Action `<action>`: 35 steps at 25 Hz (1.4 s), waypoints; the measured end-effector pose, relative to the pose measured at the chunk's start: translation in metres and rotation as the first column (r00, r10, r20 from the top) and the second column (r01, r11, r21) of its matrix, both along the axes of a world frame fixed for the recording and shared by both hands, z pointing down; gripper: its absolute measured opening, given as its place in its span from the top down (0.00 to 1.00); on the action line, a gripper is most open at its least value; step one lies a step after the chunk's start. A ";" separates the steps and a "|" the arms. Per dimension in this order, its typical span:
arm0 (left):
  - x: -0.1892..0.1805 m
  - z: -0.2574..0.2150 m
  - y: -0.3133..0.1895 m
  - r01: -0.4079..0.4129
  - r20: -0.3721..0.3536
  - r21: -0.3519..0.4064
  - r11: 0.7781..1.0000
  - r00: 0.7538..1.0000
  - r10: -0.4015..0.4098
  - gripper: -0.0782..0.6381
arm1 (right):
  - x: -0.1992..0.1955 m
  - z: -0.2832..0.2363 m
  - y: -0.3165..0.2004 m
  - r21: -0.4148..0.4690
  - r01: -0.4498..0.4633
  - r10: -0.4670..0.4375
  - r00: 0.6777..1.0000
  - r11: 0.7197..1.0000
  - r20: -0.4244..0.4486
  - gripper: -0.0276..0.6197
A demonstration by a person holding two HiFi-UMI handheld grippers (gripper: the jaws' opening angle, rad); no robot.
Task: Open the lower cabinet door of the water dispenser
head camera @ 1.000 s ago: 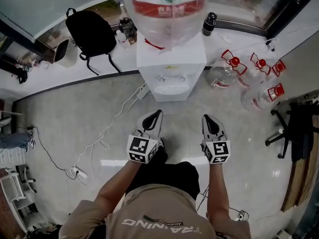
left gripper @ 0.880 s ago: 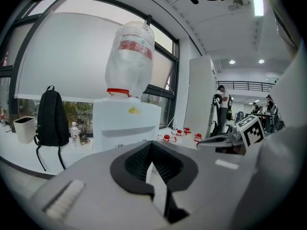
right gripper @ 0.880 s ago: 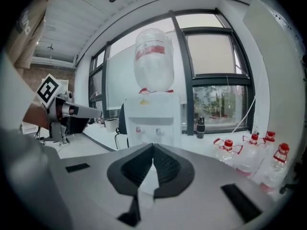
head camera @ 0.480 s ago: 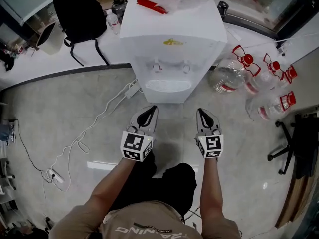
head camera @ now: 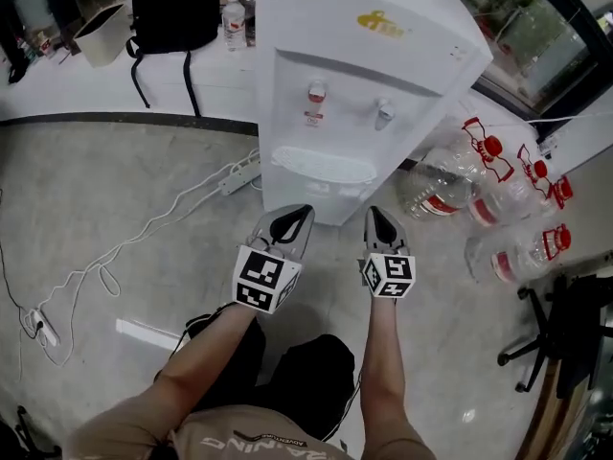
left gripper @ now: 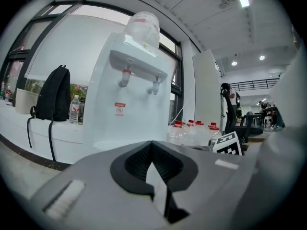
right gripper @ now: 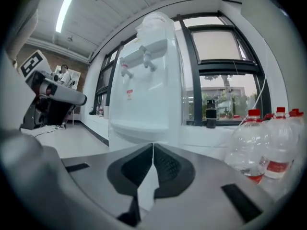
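Floor (head camera: 115,190): grey and glossy, with a white cable looping across its left part.
Counter (head camera: 96,84): low and white, along the far wall behind the dispenser.
Water dispenser (head camera: 354,75): a white standing unit on the floor, centre far, with its front facing the person.
Backpack (head camera: 172,8): black, upright on the counter, left of the dispenser.
Water jugs (head camera: 450,185): clear with red caps, lying on the floor just right of the dispenser.
Lower cabinet door (head camera: 328,205): only a narrow white strip shows under the drip tray (head camera: 321,166) in the head view. Each gripper's own body hides it in that gripper's view.
Left gripper (head camera: 299,217): low before the dispenser's base, left of centre, its tip near the door strip, contact not clear. Its jaws are closed, tip against tip, with nothing between them.
Right gripper (head camera: 378,217): beside the left one, in front of the dispenser's right half. Its jaws are also closed and empty.
Power strip (head camera: 239,173): white, on the floor at the dispenser's left foot.
Small bottle (head camera: 233,17): clear, upright on the counter between the backpack and the dispenser.
Taps: a red one (head camera: 316,94) on the left and a pale one (head camera: 383,113) on the right, above the drip tray.
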State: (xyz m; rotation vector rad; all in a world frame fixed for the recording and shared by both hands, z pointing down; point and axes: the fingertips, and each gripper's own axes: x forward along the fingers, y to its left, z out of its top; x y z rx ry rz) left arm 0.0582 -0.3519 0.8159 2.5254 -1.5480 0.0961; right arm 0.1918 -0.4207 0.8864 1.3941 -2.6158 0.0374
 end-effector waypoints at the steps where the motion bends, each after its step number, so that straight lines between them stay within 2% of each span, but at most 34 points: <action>1: -0.003 0.001 0.000 0.007 -0.017 -0.009 1.000 1.000 -0.007 0.88 | 0.000 0.005 -0.001 -0.004 -0.001 0.001 1.000 1.000 -0.001 0.94; 4: -0.010 0.005 0.007 0.021 -0.076 -0.041 0.999 0.997 -0.024 0.88 | -0.001 0.015 0.003 -0.023 -0.008 0.008 1.000 1.000 -0.001 0.94; 7: -0.010 0.013 0.010 0.022 -0.102 -0.061 0.998 0.994 -0.028 0.88 | -0.002 0.027 0.001 -0.032 -0.001 0.001 1.000 0.999 -0.011 0.94; 10: -0.006 0.011 0.004 -0.002 -0.047 -0.029 1.000 0.999 0.001 0.88 | -0.004 0.037 -0.011 -0.032 0.026 -0.026 1.000 0.999 0.006 0.94; 15: -0.007 0.026 0.007 -0.008 -0.016 -0.069 0.998 1.000 0.006 0.88 | 0.005 0.055 -0.022 -0.047 0.047 -0.046 0.999 0.998 0.016 0.94; 16: -0.007 0.026 0.007 -0.011 -0.009 -0.067 0.998 1.000 0.010 0.88 | 0.006 0.059 -0.027 -0.051 0.053 -0.052 0.998 0.997 0.020 0.89; 17: -0.004 0.027 0.007 -0.019 -0.002 -0.064 0.998 1.000 0.018 0.88 | 0.006 0.062 -0.033 -0.056 0.060 -0.059 0.998 0.997 0.025 0.74; 18: -0.001 0.027 0.007 -0.030 0.006 -0.059 0.998 1.000 0.031 0.88 | 0.007 0.065 -0.039 -0.060 0.070 -0.068 0.997 0.996 0.029 0.65; 20: 0.009 0.028 0.008 -0.057 0.028 -0.048 0.997 0.998 0.058 0.88 | 0.006 0.074 -0.053 -0.077 0.095 -0.094 0.995 0.993 0.017 0.60; 24: 0.018 0.028 0.011 -0.097 0.064 -0.034 0.995 0.993 0.099 0.88 | -0.005 0.093 -0.074 -0.121 0.144 -0.149 0.988 0.982 -0.031 0.56; 29: 0.008 0.023 0.009 -0.089 0.037 -0.029 0.996 0.995 0.090 0.88 | -0.010 0.097 -0.082 -0.133 0.188 -0.191 0.981 0.973 -0.014 0.55; 35: -0.017 0.023 0.009 -0.050 0.003 -0.049 0.998 0.999 0.050 0.88 | -0.013 0.094 -0.079 -0.153 0.159 -0.158 0.987 0.975 0.015 0.55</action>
